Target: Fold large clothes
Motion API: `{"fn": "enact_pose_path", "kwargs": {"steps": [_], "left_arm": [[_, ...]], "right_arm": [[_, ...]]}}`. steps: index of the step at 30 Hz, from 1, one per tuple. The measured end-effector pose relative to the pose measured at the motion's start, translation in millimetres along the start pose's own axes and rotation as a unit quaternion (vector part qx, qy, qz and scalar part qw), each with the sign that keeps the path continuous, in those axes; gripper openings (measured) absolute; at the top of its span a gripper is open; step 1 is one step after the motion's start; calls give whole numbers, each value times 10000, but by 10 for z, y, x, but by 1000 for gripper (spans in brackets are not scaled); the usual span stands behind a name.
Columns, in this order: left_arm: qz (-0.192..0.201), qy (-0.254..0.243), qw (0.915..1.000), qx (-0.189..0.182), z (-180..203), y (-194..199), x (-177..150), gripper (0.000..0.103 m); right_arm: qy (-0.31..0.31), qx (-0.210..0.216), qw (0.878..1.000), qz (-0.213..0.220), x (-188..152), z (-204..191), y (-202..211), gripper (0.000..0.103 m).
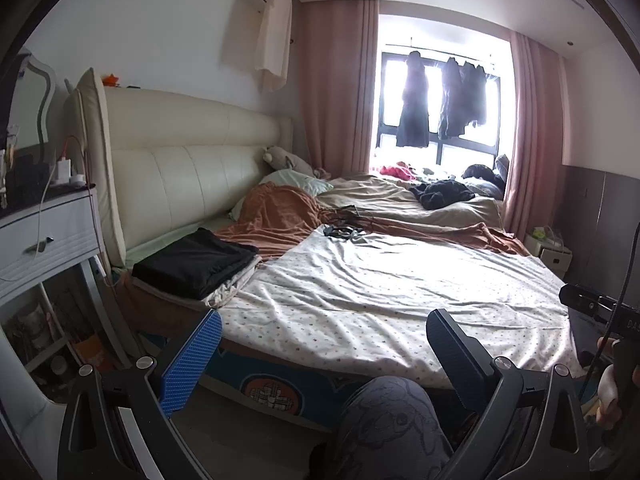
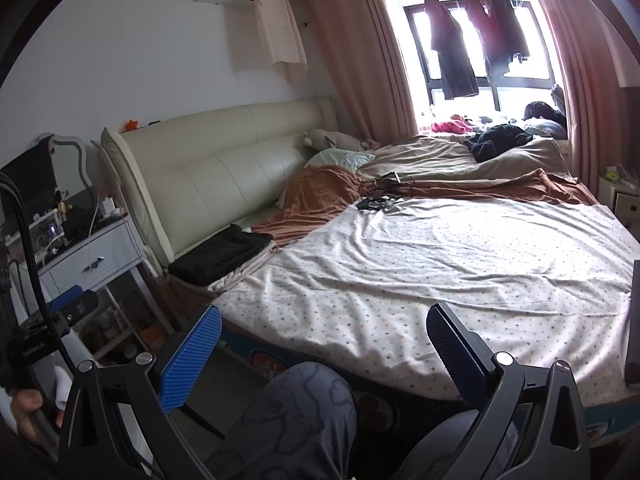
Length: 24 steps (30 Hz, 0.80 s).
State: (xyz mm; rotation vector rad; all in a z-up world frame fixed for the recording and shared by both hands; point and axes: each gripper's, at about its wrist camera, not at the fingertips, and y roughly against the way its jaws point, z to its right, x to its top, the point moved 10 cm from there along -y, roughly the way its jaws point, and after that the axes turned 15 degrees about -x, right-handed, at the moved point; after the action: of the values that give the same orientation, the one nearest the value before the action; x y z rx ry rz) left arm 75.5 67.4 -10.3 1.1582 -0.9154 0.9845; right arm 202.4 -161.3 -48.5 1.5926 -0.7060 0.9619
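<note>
Both grippers held wide apart above the bed's near edge

Left gripper [image 1: 322, 354] and right gripper [image 2: 322, 350] grip nothing; beyond, folded black clothes [image 1: 196, 262] lie stacked on the patterned sheet's [image 1: 400, 300] left, near the headboard [image 1: 192, 168]

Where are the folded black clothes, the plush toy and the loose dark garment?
folded black clothes [image 1: 196, 262], left wrist view, top of pile.
plush toy [image 2: 324, 139], right wrist view, its body.
loose dark garment [image 1: 440, 194], left wrist view, heap's middle.

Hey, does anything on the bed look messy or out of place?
Yes. A tangle of black cables lies mid-bed, and a dark garment sits crumpled near the window, unlike the neatly folded black clothes by the headboard.
</note>
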Motion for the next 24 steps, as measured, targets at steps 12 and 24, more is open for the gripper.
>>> {"fn": "enact_pose_path", "kwargs": {"steps": [12, 24], "left_arm": [[40, -9, 10000, -12, 22, 24, 14, 102], [45, 17, 10000, -47, 32, 82, 22, 102]], "right_arm": [[-14, 17, 10000, -12, -22, -16, -2, 103], [-81, 21, 10000, -39, -54, -42, 11, 103]]}}
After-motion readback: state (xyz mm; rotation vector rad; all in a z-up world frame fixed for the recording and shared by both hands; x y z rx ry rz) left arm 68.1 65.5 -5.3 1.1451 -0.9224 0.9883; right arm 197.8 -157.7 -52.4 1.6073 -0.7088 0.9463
